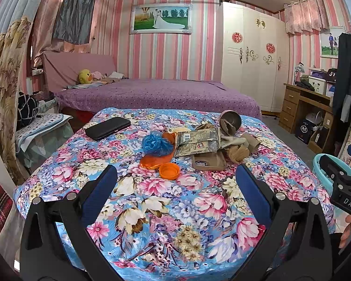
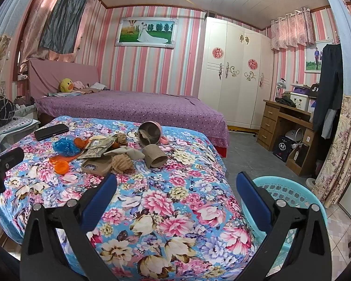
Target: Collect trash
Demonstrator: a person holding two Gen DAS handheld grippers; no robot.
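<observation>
Trash lies in a heap on the floral-covered table: a crumpled blue bag, an orange lid, a flattened printed wrapper, brown paper scraps and a cardboard tube. A tipped pink cup lies behind them. My left gripper is open and empty, short of the heap. My right gripper is open and empty over the table's right edge, beside a turquoise basket. The basket also shows in the left wrist view.
A black phone lies at the table's far left and a brown phone case sits in the heap. A purple bed stands behind, a wardrobe and wooden desk to the right.
</observation>
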